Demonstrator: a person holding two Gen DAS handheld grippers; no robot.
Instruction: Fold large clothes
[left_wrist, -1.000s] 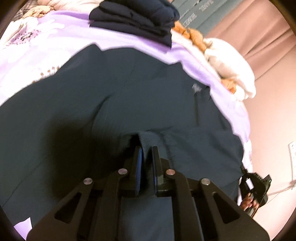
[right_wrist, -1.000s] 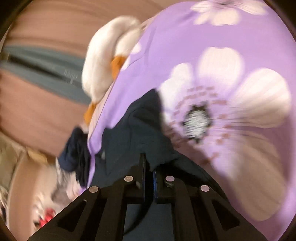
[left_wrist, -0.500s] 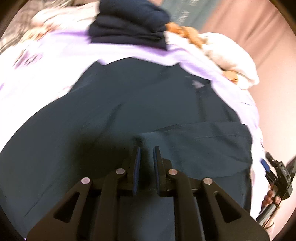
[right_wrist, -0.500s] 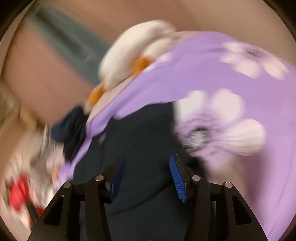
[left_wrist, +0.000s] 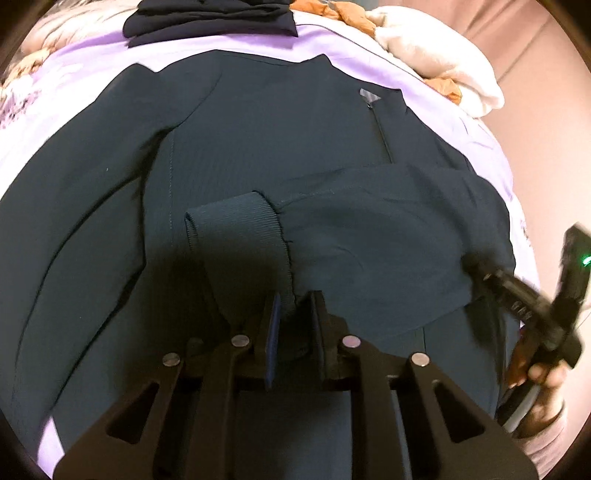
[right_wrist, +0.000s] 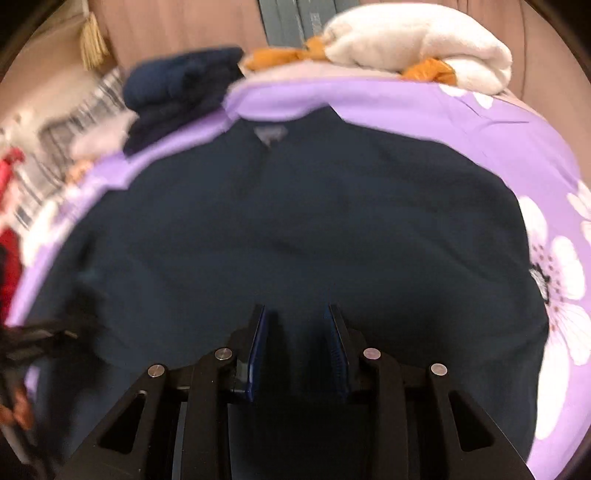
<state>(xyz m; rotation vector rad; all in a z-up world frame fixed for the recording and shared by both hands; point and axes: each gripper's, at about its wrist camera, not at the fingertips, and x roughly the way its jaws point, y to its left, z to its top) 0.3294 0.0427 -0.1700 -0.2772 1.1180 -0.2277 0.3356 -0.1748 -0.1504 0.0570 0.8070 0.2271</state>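
Dark teal jacket (left_wrist: 280, 122) spread flat across the bed, front side up, filling most of the space ahead of both tongs. One sleeve (left_wrist: 376, 236) folded inward over the body, ribbed cuff (left_wrist: 236, 229) lying just ahead of the left tongs (left_wrist: 293, 314). Left tongs slightly parted and opening, an edge of the cuff fabric between the blue pads, no clear pinch on it. Right tongs (right_wrist: 297, 325) hovering over the jacket's body, moderately apart and closing, nothing caught between the pads. Seen from the left tongs, right tongs off to the right edge beside the sleeve's shoulder end, held in a hand (left_wrist: 535, 373). Beyond the jacket, purple flowered bedspread (right_wrist: 517, 122). At the far edge, a stack of folded navy clothes (left_wrist: 210, 16), with a cream blanket (right_wrist: 417, 44) farther right.
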